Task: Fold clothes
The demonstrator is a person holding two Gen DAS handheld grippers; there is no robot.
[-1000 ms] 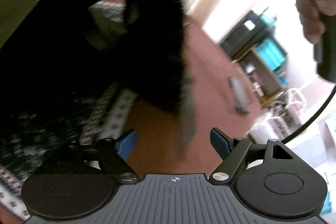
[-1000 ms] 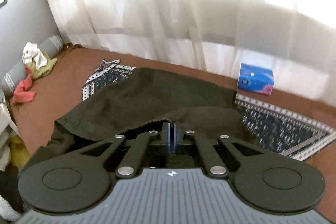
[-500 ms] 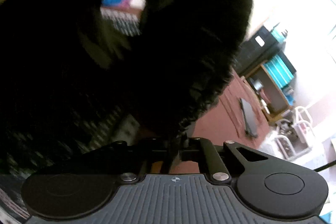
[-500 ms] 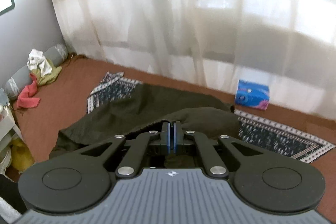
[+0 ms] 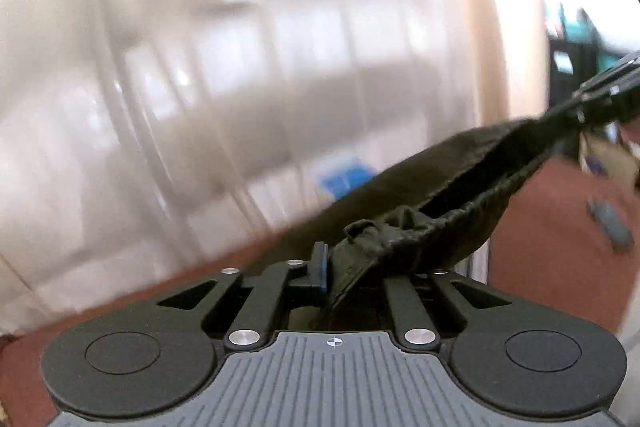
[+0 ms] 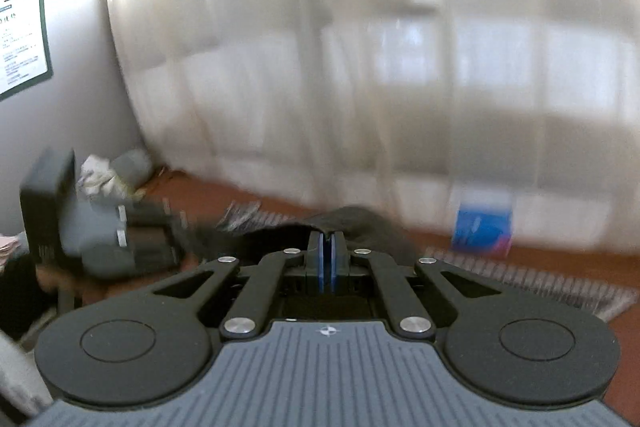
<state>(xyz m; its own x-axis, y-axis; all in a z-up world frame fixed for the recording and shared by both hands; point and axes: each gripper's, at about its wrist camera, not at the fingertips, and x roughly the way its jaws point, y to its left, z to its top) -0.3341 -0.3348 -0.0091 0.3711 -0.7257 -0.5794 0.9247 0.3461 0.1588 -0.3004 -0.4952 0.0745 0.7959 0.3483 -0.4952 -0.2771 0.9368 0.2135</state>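
Note:
A dark olive garment (image 5: 440, 187) is stretched in the air between my two grippers. My left gripper (image 5: 330, 267) is shut on a bunched edge of it. The cloth runs up and right to my right gripper (image 5: 600, 103), which pinches the far end. In the right wrist view my right gripper (image 6: 327, 255) is shut on the garment (image 6: 356, 223), which hangs past the fingertips. The left gripper (image 6: 120, 239) shows blurred at the left there.
White curtains (image 6: 360, 67) cover the window wall ahead. A blue tissue box (image 6: 482, 229) stands on the brown floor by a patterned rug (image 6: 520, 287). Loose clothes (image 6: 104, 179) lie in the left corner. Dark shelves (image 5: 580, 39) stand at the right.
My left gripper closed on the garment's edge and rose with it. Both grippers lifted and tilted up toward the curtains, pulling the cloth taut between them.

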